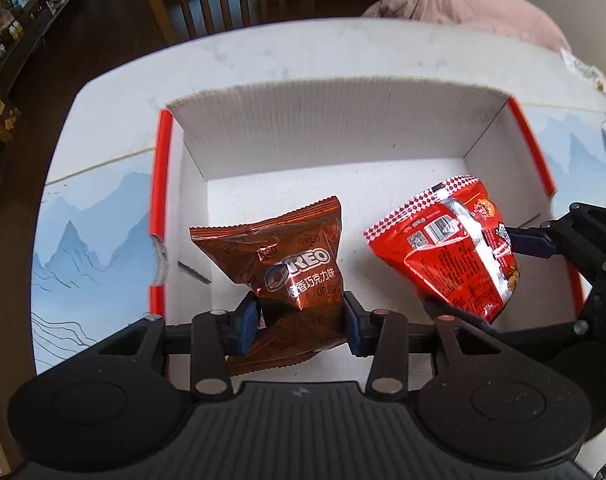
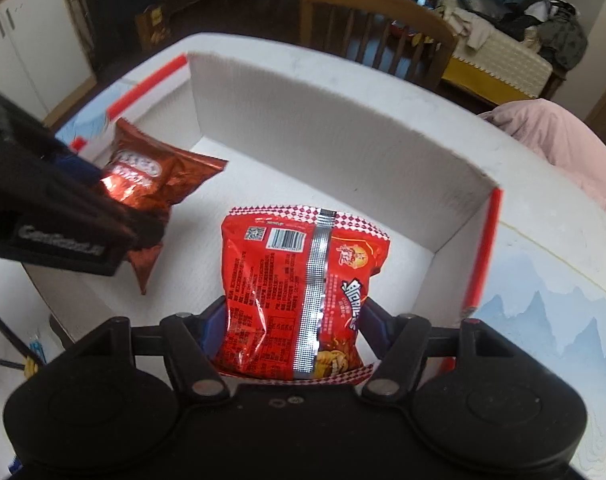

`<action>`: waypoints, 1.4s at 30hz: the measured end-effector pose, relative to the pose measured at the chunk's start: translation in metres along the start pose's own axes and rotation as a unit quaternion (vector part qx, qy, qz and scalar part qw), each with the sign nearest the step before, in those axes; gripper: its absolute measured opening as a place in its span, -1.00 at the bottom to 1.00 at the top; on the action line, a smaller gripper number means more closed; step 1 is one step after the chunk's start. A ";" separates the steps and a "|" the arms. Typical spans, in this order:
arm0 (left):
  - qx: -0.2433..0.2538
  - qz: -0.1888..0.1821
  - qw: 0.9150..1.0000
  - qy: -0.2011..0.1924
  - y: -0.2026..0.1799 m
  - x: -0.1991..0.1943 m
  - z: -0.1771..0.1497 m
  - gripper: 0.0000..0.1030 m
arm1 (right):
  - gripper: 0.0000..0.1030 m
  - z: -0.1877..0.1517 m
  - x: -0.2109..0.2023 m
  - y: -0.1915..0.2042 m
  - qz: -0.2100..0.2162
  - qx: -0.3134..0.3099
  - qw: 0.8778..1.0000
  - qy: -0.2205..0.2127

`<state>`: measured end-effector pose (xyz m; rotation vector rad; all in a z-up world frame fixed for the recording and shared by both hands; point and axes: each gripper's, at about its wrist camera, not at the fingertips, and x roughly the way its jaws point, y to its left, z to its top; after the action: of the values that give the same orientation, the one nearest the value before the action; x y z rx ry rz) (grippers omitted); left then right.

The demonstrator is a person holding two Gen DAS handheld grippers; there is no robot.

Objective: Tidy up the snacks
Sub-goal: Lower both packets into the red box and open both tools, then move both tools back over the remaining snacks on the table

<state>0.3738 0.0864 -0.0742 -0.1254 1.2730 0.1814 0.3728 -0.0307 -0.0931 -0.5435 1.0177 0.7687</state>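
Carrying 2 packets over white box (image 1: 335, 128): left gripper (image 1: 301, 322) clamps Oreo pack (image 1: 291, 264), right gripper (image 2: 291, 332) clamps red noodle pack (image 2: 299, 288), both ahead, poised for drop-in.

Black left gripper (image 1: 301, 322) (blue pads, silver screws), white lettering

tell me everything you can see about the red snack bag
The red snack bag is a glossy foil packet with checkered crimped ends, shown back side out: silver centre seam, barcode, QR code and fine print. It is puffy and looks sealed. The right tool pinches its lower half, holding it above the white box floor, apart from the Oreo bag.
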 end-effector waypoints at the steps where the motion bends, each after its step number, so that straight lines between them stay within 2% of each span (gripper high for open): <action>1: 0.002 0.002 1.000 0.005 -0.002 0.004 0.000 -0.18 | 0.30 0.001 0.002 0.001 -0.001 -0.005 1.000 0.001; 9: 0.005 0.012 0.999 0.035 -0.008 0.024 -0.001 -0.17 | 0.38 0.002 0.013 -0.002 0.009 -0.023 1.000 0.004; 11: 0.004 0.010 0.999 0.036 -0.009 0.026 -0.003 -0.16 | 0.50 0.005 0.014 -0.005 0.011 -0.023 1.000 -0.001; 12: 0.003 0.009 0.999 0.037 -0.008 0.025 -0.002 -0.10 | 0.59 0.005 0.013 -0.005 0.014 -0.024 1.000 -0.003; 15: -0.006 -0.002 1.000 0.030 -0.006 0.020 -0.003 0.05 | 0.61 0.000 0.007 -0.007 0.021 -0.025 0.999 -0.012; 18: -0.010 -0.007 1.000 0.024 -0.006 0.014 -0.006 0.07 | 0.63 -0.002 -0.003 -0.012 0.022 -0.012 0.999 -0.023; 22: -0.012 -0.016 1.000 0.002 -0.004 -0.004 -0.016 0.07 | 0.67 -0.007 -0.023 -0.020 0.032 0.018 0.999 -0.039; 28: -0.009 -0.035 0.999 -0.038 0.001 -0.037 -0.031 0.07 | 0.72 -0.017 -0.060 -0.014 0.021 0.040 0.997 -0.070; 35: 0.006 -0.056 0.995 -0.084 0.008 -0.079 -0.058 0.07 | 0.73 -0.036 -0.103 0.005 0.013 0.061 0.993 -0.098; 42: 0.020 -0.062 0.990 -0.128 0.015 -0.118 -0.096 0.11 | 0.79 -0.058 -0.143 0.032 0.016 0.077 0.988 -0.133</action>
<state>0.2471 0.0749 0.0105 -0.1416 1.0097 0.0617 0.2720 -0.0972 0.0084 -0.2826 0.8315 0.7601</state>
